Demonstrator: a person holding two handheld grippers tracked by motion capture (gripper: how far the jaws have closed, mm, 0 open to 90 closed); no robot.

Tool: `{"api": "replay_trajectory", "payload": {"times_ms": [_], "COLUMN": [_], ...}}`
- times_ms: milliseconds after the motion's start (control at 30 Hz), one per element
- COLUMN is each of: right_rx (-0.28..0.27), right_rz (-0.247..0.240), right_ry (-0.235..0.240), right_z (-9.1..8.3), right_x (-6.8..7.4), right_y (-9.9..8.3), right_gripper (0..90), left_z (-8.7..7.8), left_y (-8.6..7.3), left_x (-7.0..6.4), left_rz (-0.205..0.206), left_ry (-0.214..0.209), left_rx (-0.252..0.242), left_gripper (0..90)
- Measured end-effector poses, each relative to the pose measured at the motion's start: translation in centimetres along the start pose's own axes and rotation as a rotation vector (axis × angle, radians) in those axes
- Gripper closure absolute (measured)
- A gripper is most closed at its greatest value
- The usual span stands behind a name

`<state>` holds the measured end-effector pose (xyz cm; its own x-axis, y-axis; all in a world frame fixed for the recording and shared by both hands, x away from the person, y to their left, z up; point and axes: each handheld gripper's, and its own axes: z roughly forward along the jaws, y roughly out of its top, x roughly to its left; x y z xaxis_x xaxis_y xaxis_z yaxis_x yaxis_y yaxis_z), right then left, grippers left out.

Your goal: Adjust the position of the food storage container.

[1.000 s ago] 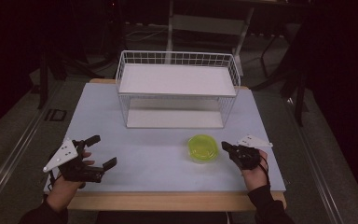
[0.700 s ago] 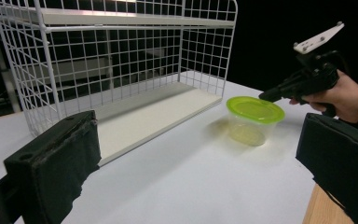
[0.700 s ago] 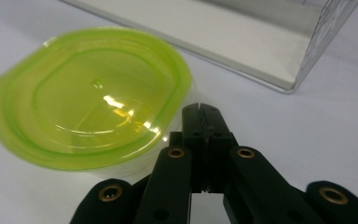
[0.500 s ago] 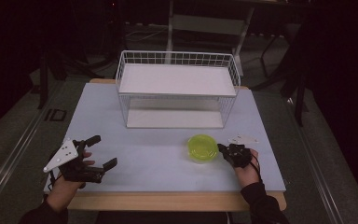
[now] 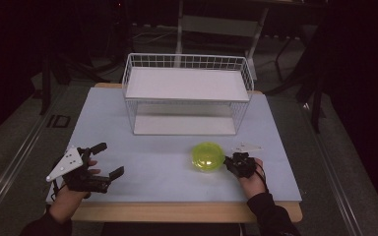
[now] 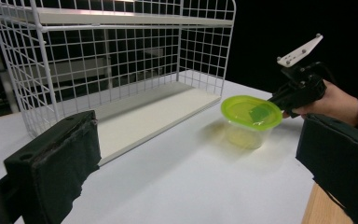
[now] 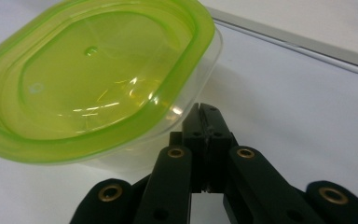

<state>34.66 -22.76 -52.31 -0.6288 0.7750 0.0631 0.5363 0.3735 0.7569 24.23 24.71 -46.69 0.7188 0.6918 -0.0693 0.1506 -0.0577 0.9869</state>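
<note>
A clear plastic container with a lime-green lid (image 5: 207,156) stands on the pale table (image 5: 152,172), right of centre. My right gripper (image 5: 228,162) lies low on the table just right of it. In the right gripper view the two jaws are pressed together, and my right gripper (image 7: 205,116) touches the tub's clear wall under the lid's rim (image 7: 98,79), holding nothing. My left gripper (image 5: 109,159) hovers at the near left with its jaws wide apart and nothing between them. The left gripper view shows the container (image 6: 251,114) and the right gripper (image 6: 279,97) beside it.
A white wire rack (image 5: 187,93) with an upper and a lower shelf stands at the back middle of the table; its mesh (image 6: 112,60) is close ahead of my left gripper. The table's wooden front edge (image 5: 177,212) runs near both hands.
My right gripper has slid left across the table up to the green-lidded container. The left gripper has stayed where it was, still open.
</note>
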Motion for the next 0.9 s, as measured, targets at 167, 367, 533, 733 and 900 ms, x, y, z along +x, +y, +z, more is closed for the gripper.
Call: {"api": "replay_trajectory", "payload": {"times_ms": [167, 367, 533, 733, 900], "right_rx": [0.000, 0.005, 0.018, 0.031, 0.041], "right_rz": [-0.005, 0.000, -0.005, -0.013, -0.025], "right_ry": [0.035, 0.075, 0.102, 0.124, 0.125], "right_z": [0.7, 1.1, 1.6, 2.0, 2.3], "right_x": [1.1, 2.3, 3.2, 4.1, 4.6], "right_y": [0.4, 0.7, 0.9, 1.1, 1.3], "right_gripper": [90.0, 90.0, 90.0, 89.9, 89.8], "left_z": [0.0, 0.0, 0.0, 0.1, 0.2], "left_y": [0.0, 0.0, 0.0, 0.0, -0.1], "left_x": [0.0, 0.0, -0.1, -0.1, -0.1], "left_rz": [0.000, 0.000, 0.000, -0.004, -0.002], "left_ry": [-0.001, -0.005, -0.010, -0.017, -0.025], "left_rx": [0.001, -0.004, 0.000, 0.002, 0.004], "left_gripper": [0.0, 0.0, 0.0, 0.0, 0.0]}}
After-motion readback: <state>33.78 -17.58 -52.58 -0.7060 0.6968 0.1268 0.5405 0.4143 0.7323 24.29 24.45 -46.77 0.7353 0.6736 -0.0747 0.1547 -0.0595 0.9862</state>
